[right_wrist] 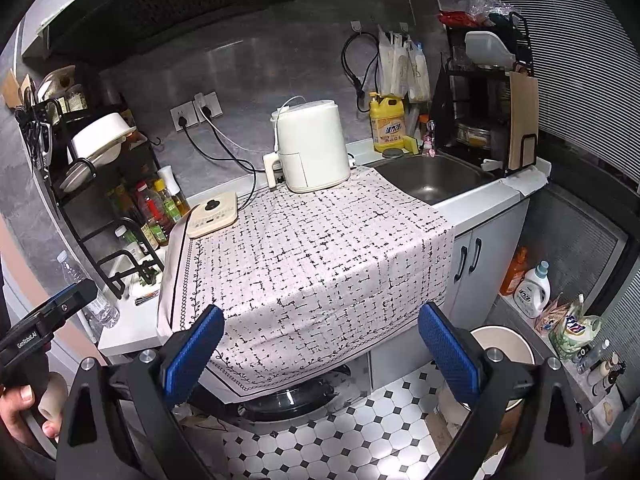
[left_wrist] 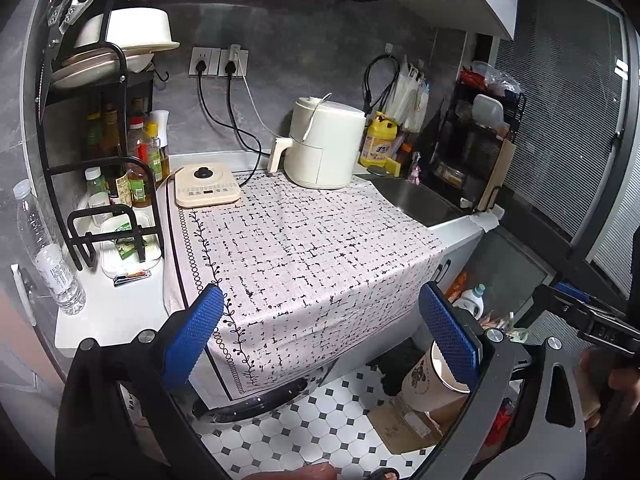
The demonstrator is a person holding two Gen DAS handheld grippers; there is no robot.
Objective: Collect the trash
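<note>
Your left gripper (left_wrist: 320, 332) and right gripper (right_wrist: 320, 350) both hover before the cloth-covered table (right_wrist: 312, 248), fingers spread wide and holding nothing. The only trash-like thing in reach of view — a paper cup (left_wrist: 430, 384) — stands on a cardboard piece (left_wrist: 404, 424) on the tiled floor (right_wrist: 340, 436), below the table's right end.

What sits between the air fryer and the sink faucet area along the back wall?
A yellow detergent bottle, clearest in the right wrist view, beside the air fryer.
</note>
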